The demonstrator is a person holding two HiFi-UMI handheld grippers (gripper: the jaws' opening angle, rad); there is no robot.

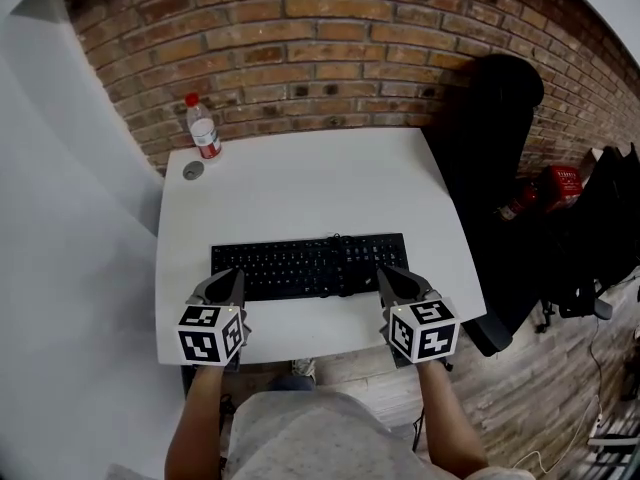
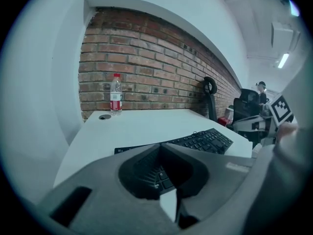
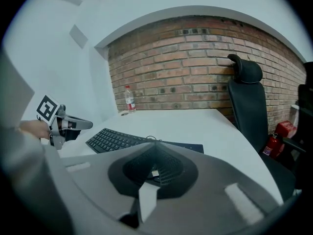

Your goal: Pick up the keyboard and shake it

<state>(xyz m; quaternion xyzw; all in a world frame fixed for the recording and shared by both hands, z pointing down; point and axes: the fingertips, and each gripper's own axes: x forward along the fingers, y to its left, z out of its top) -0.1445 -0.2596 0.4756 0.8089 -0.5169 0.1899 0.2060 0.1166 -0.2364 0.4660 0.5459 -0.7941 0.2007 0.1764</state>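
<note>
A black keyboard lies flat on the white table, near its front edge, with its cable at the back. My left gripper is over the keyboard's front left corner, jaws shut and empty. Over the front right part of the keyboard is my right gripper, also shut with nothing in it. In the left gripper view the closed jaws point at the keyboard. The right gripper view shows its closed jaws above the keyboard, and the left gripper beyond.
A water bottle with a red cap stands at the table's far left corner, a round grey cable cover beside it. A brick wall runs behind. Right of the table are a black chair and a red fire extinguisher.
</note>
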